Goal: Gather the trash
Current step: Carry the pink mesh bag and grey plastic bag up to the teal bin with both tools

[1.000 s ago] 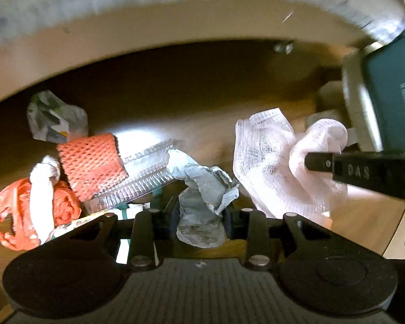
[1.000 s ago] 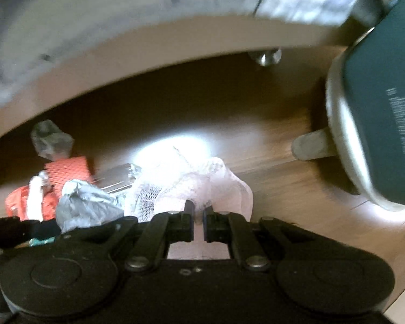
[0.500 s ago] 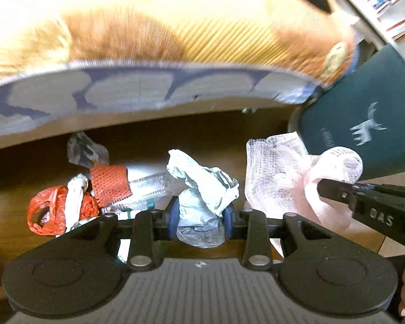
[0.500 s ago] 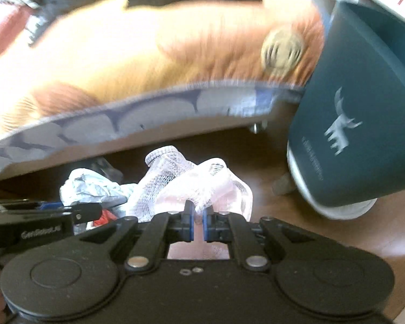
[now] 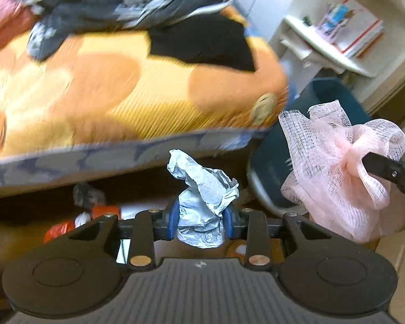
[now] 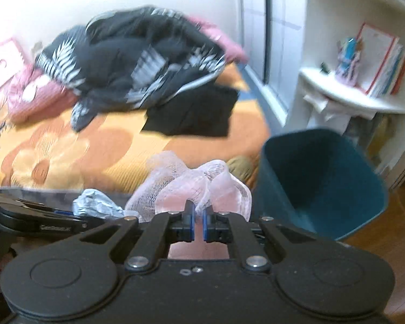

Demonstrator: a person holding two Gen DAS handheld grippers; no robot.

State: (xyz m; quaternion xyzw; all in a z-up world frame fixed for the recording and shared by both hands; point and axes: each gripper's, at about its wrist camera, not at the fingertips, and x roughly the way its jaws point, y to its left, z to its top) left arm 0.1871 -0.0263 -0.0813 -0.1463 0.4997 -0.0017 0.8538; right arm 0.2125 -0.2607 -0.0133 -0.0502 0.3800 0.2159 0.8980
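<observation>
My left gripper (image 5: 201,220) is shut on a crumpled pale blue-grey paper wad (image 5: 202,197), lifted above the floor. The same paper wad (image 6: 97,206) shows at the left of the right wrist view. My right gripper (image 6: 198,222) is shut on a pink and white foam net (image 6: 191,186); this net (image 5: 334,167) hangs at the right of the left wrist view, pinched by the right gripper's fingers (image 5: 386,167). A dark teal bin (image 6: 318,181) stands open on the wooden floor just right of the net. Red netting and an orange bag (image 5: 81,221) still lie under the bed.
A bed with an orange flowered cover (image 6: 94,151) carries dark clothes (image 6: 137,62) and fills the left and middle. A white shelf unit (image 6: 361,86) with books stands behind the bin. Wooden floor (image 6: 391,243) shows to the right of the bin.
Both grippers have risen from under the bed with their loads. The bed top, the shelf and the bin's open mouth have come into view; the floor trash has dropped low.
</observation>
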